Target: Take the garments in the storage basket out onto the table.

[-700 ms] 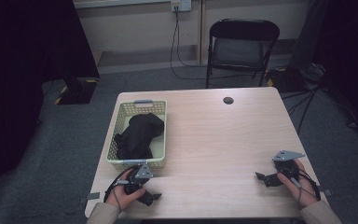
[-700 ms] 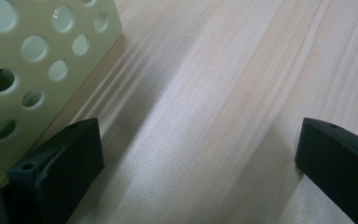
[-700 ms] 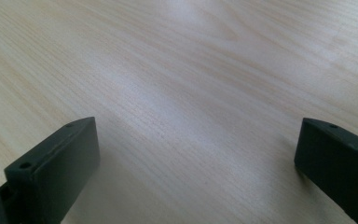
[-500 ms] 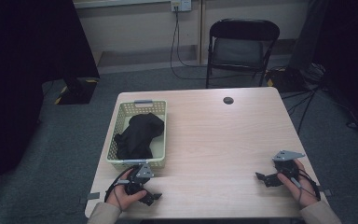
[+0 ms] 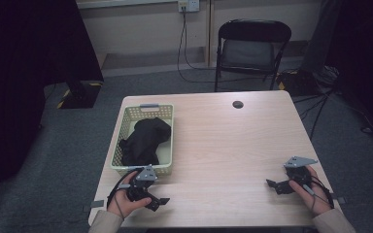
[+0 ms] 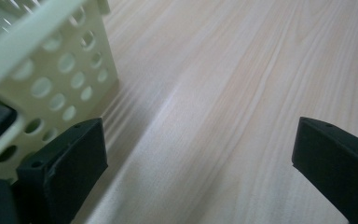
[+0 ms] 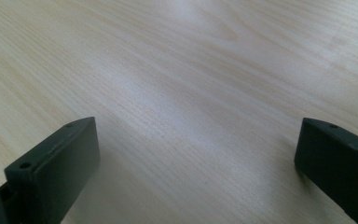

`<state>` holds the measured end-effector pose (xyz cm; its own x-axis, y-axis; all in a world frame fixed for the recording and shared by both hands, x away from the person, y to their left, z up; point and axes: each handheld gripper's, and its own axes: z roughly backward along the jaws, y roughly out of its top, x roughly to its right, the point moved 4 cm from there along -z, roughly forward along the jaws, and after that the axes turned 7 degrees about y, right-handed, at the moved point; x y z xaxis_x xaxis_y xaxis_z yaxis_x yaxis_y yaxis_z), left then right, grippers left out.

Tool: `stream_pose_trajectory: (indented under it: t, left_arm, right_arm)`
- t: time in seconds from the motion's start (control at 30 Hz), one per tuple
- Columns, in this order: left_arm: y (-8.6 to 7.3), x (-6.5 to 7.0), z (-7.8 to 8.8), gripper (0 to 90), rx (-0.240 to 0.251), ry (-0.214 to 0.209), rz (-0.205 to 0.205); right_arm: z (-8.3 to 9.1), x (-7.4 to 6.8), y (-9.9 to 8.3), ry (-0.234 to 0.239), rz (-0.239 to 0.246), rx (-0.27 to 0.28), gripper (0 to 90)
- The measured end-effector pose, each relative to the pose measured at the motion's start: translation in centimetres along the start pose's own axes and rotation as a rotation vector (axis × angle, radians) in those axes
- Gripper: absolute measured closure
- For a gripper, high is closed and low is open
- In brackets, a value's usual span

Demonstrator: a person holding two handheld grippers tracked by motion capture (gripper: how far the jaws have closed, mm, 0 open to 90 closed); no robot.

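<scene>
A pale wooden tabletop (image 5: 223, 145) carries a light green basket (image 5: 126, 127) with holes in its walls, standing near the left edge, long side running away from the person. Inside it lies a bundle of black cloth (image 5: 143, 141), heaped toward the near end and the middle, with some bare basket floor showing at the far end and along the right wall. A small dark round disc (image 5: 238, 104) sits flat on the tabletop near the far edge, well apart from the basket. The left tongs (image 5: 156, 201) rest low over the tabletop just in front of the basket's near wall, held in the person's left hand (image 5: 122, 201), with their jaws spread wide and nothing between them; in the left gripper view the basket's holed corner (image 6: 60, 79) stands just beside the left-hand jaw, and bare wood grain lies between the two jaws. The right tongs (image 5: 273, 184) sit near the right front corner of the tabletop, held in the right hand (image 5: 311, 191), pointing toward the middle of the tabletop; their jaws also stand wide apart and empty, with bare wood between them in the right gripper view. Beyond the tabletop a black folding chair (image 5: 252, 48) stands on grey carpet (image 5: 77, 145), and cables hang from a wall socket (image 5: 188, 6).
</scene>
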<state>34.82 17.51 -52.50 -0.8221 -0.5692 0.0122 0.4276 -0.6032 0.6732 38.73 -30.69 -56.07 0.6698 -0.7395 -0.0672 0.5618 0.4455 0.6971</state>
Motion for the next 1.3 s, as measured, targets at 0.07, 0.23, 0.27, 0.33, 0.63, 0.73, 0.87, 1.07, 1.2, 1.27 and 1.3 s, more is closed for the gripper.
stream_pose_trajectory:
  t: [0.07,0.23,0.27,0.33,0.63,0.73,0.87,1.07,1.2,1.27,1.3]
  left_arm:
    - [0.2,0.0,0.4,2.7,0.0,-0.014,-0.001]
    - [0.7,0.0,1.1,3.3,0.009,-0.031,0.013]
    - [0.9,0.0,1.3,3.3,0.01,-0.041,0.012]
    - [1.1,0.1,1.5,3.3,0.005,-0.045,0.01]
    - [2.0,0.0,2.4,3.5,0.015,-0.065,0.027]
    - [2.5,-0.1,3.0,3.5,0.041,-0.067,0.032]
    - [2.8,-0.2,3.4,3.5,0.048,-0.07,0.035]
    - [3.3,-0.4,3.9,3.5,0.067,-0.074,0.047]
    - [3.6,-0.7,4.1,3.5,0.068,-0.073,0.058]
    - [3.7,-0.8,4.2,3.5,0.072,-0.075,0.062]
    - [3.8,-0.8,4.3,3.5,0.073,-0.075,0.064]
  right_arm:
    - [0.0,0.0,0.0,0.0,0.0,0.0,0.0]
    - [0.0,0.0,0.0,0.0,0.0,0.0,0.0]
    - [0.0,0.0,0.0,0.0,0.0,0.0,0.0]
    - [0.0,0.0,0.0,0.0,0.0,0.0,0.0]
    - [0.0,0.0,0.0,0.0,0.0,0.0,0.0]
    - [0.0,0.0,0.0,0.0,0.0,0.0,0.0]
    - [0.0,0.0,0.0,0.0,0.0,0.0,0.0]
    - [0.0,0.0,0.0,0.0,0.0,0.0,0.0]
    - [0.0,0.0,0.0,0.0,0.0,0.0,0.0]
    - [0.0,0.0,0.0,0.0,0.0,0.0,0.0]
    - [0.0,0.0,0.0,0.0,0.0,0.0,0.0]
